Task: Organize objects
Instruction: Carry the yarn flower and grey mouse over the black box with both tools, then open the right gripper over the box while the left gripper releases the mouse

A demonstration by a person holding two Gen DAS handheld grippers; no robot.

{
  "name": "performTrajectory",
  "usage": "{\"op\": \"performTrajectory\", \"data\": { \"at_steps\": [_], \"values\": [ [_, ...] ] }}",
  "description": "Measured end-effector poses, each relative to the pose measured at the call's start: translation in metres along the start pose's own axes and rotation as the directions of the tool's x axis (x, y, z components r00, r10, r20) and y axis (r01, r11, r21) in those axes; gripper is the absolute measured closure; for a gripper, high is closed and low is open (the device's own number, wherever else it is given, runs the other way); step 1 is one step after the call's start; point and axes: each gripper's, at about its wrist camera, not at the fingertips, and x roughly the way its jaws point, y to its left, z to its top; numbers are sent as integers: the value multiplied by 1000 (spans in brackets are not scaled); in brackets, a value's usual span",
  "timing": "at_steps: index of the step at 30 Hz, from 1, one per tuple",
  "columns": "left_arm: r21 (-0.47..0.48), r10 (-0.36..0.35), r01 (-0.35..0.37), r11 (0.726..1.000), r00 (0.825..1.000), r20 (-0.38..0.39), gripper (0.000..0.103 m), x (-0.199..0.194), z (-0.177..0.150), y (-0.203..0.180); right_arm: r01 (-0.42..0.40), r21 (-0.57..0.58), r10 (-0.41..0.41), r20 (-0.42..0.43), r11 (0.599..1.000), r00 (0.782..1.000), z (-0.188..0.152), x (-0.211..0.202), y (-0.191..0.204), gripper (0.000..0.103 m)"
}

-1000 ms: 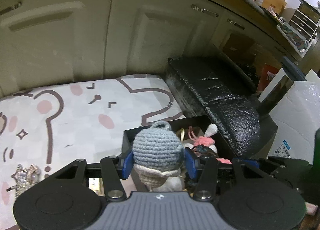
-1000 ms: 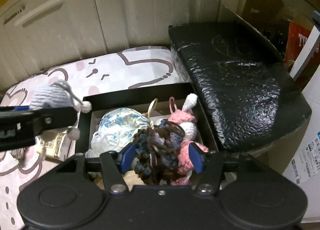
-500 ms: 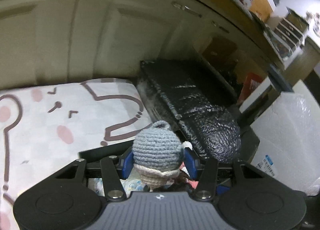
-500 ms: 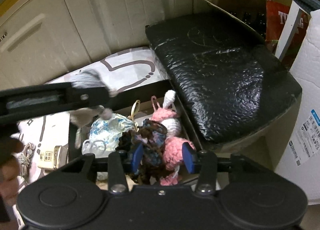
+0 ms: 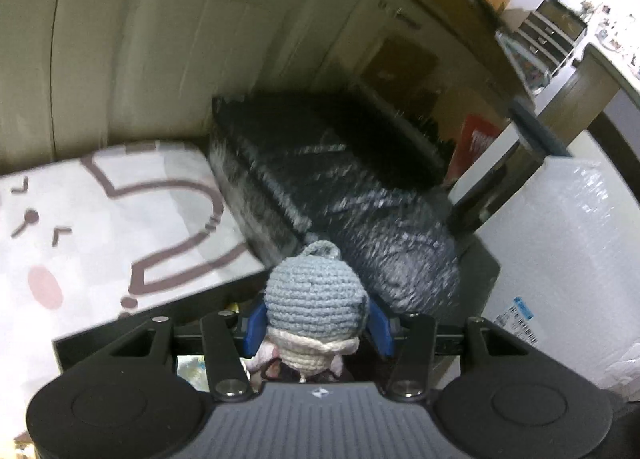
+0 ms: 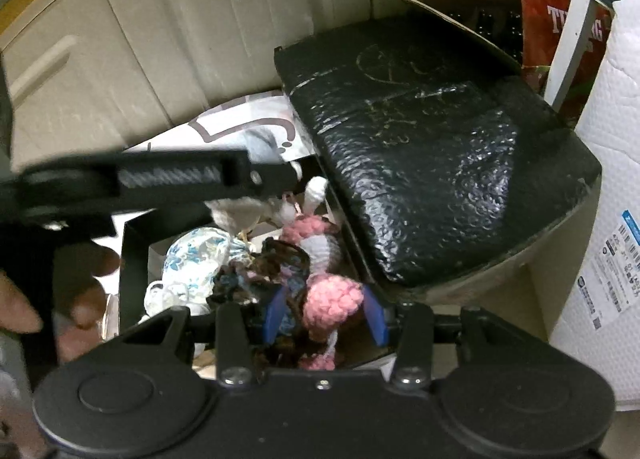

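My left gripper (image 5: 316, 323) is shut on a blue-grey crochet doll (image 5: 316, 291) with a cream base, held over the near rim of the open black box (image 5: 160, 323). From the right wrist view that gripper (image 6: 160, 179) crosses as a blurred black bar above the box (image 6: 132, 259), and a hand (image 6: 80, 291) grips it. My right gripper (image 6: 325, 313) hangs low over the box with its jaws partway apart. A pink crochet ball (image 6: 332, 299) and a dark yarn doll (image 6: 280, 259) lie between and under the pads, loose. A pink-and-white bunny (image 6: 320, 247) lies just beyond them.
A blue-and-white floral pouch (image 6: 196, 255) fills the box's left half. A black bubble-wrapped bundle (image 6: 420, 139) stands right of the box. The box sits on a cat-face mat (image 5: 100, 219). Cream cabinet doors (image 5: 160, 59) close off the back. A white bubble-wrap roll (image 6: 612, 179) stands at the far right.
The left gripper carried the blue-grey doll rightward, from over the mat to over the box. The right jaws narrowed, and the dark yarn doll slid left from between them.
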Motion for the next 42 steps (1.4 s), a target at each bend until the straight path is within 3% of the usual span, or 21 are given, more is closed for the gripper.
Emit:
{"op": "performTrajectory", "data": {
  "at_steps": [2,4,7,11,13,18,32,37,42],
  "values": [
    [-33,21,-21,999,1000,-20,48,9,-2,5,-1,-1,1,1,1000,1000,1,0,-2,58],
    [-57,57,-58,997,998,-18,33,10,-3,11,-6,-2,6,0,1000,1000,0,-1,-2,58],
    [-81,68,-69,994,998,-17,32,7,-2,18,-9,-1,9,-3,1000,1000,1,-1,-3,58],
    [-99,99,-100,990,995,-22,39,4,0,23,-16,4,16,-5,1000,1000,2,0,-3,58],
    [-111,101,-104,988,994,-28,52,1,0,26,-18,-2,18,-6,1000,1000,1,0,-2,58],
    [-96,130,-136,986,989,-67,74,6,-3,25,-12,-1,12,-4,1000,1000,1,0,-2,58],
    [-43,174,-177,983,983,-62,74,21,-13,21,-8,-3,8,-8,1000,1000,0,0,-2,58],
    [-78,168,-174,982,983,-79,74,14,-10,21,-6,1,6,6,1000,1000,0,-3,-1,58],
    [-48,183,-188,981,979,-86,74,-1,-8,14,2,0,-2,21,1000,1000,-1,-8,-1,58]
  ]
}}
